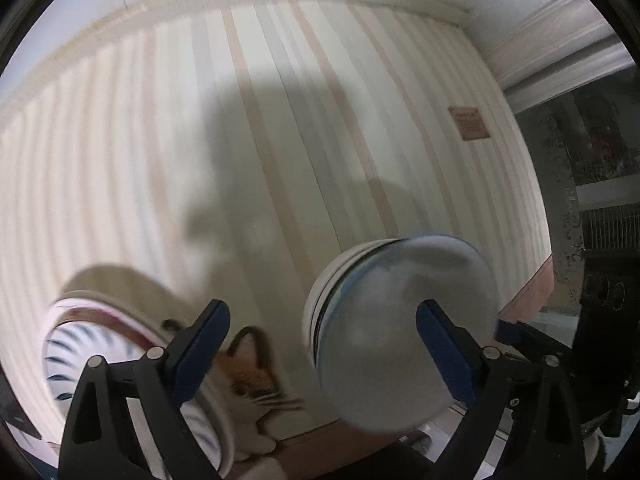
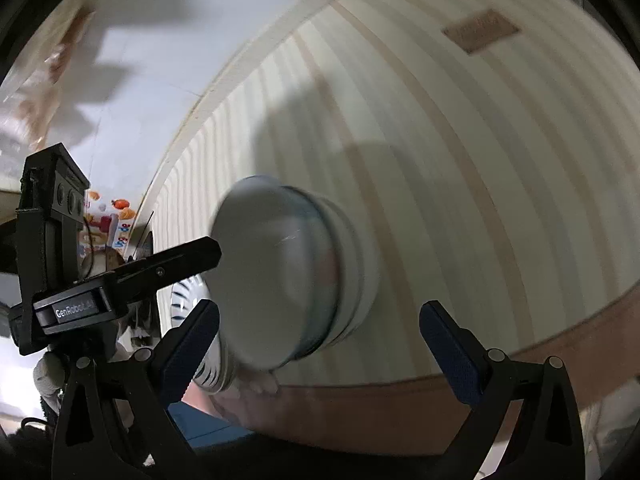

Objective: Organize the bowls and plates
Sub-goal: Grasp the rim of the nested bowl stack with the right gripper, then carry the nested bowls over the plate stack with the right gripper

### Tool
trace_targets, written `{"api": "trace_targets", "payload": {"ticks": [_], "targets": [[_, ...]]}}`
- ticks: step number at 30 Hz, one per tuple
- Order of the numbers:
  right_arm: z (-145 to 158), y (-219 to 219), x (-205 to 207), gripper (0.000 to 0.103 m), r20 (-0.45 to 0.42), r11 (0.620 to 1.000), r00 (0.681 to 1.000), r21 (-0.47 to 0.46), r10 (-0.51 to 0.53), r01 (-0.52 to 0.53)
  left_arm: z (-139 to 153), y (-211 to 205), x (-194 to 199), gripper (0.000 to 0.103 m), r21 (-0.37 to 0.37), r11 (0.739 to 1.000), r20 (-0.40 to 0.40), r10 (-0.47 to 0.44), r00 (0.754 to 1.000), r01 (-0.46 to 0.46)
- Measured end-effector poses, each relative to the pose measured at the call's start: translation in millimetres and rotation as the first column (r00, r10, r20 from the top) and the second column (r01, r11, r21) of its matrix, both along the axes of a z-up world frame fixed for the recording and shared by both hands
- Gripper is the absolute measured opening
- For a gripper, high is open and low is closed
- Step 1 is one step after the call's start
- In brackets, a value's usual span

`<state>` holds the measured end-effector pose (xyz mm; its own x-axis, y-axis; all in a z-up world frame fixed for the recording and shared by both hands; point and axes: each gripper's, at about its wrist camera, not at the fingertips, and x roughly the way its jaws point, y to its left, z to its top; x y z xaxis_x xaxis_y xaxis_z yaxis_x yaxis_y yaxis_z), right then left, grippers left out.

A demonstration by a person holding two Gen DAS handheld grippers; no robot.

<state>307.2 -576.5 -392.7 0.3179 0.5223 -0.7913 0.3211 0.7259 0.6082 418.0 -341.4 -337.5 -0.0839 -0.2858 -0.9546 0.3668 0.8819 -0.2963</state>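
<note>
In the left wrist view, at the lower left of the frame, a white dish with dark blue radial strokes (image 1: 76, 356) sits partly behind the near finger of the left tongs (image 1: 322, 334), with a red-rimmed plate (image 1: 120, 312) showing just behind it; both are blurred. Right of that finger, low in the frame, a cat-shaped piece with orange and white face and whiskers (image 1: 250, 380) lies on the striped cream tablecloth (image 1: 280, 120) that covers the table. The left tongs are spread wide, gripping nothing. Between their fingers and toward the right one, a stack of bowls (image 1: 400, 320) appears, the nearest one pale grey-blue with white rims showing behind it, heavily blurred. At the upper right of the cloth there is a small brown label (image 1: 470, 123). In the right wrist view, the other device, black and marked GenRobot (image 2: 76, 308), fills the left edge, one of its fingers reaching toward the bowls. The stack of bowls (image 2: 288, 276) is in the centre of the frame, above the gap of the right tongs (image 2: 320, 334), which are likewise spread and empty. The striped dish (image 2: 188, 292) peeks out just left of the stack. The brown label (image 2: 480, 30) sits at the upper right
</note>
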Motion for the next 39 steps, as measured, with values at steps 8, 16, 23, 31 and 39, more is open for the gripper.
{"api": "trace_targets", "payload": {"ticks": [8, 16, 23, 31, 39], "targets": [[-56, -1, 26, 0.075, -0.062, 0.992, 0.997, 0.118, 0.042, -0.035, -42, -6, 3, 0.064, -0.055, 0.998, -0.162, 0.003, 0.987, -0.012], [-79, 9, 42, 0.053, -0.090, 0.982, 0.994, 0.181, 0.061, -0.044, -37, -8, -1, 0.057, -0.069, 0.997, -0.155, 0.018, 0.988, -0.029], [-76, 15, 49, 0.052, -0.118, 0.982, 0.991, 0.188, 0.060, -0.037, -35, -7, -3, 0.057, -0.052, 0.997, -0.157, 0.043, 0.987, -0.052], [-67, 22, 63, 0.052, -0.117, 0.980, 0.990, 0.189, 0.079, -0.055, -16, 6, -5, 0.057, -0.059, 0.996, -0.126, 0.064, 0.990, -0.072], [-37, 44, 84, 0.052, -0.080, 0.978, 0.990, 0.186, 0.116, -0.100, 16, 43, -2, 0.057, -0.084, 0.990, -0.092, 0.101, 0.991, -0.109]]}}
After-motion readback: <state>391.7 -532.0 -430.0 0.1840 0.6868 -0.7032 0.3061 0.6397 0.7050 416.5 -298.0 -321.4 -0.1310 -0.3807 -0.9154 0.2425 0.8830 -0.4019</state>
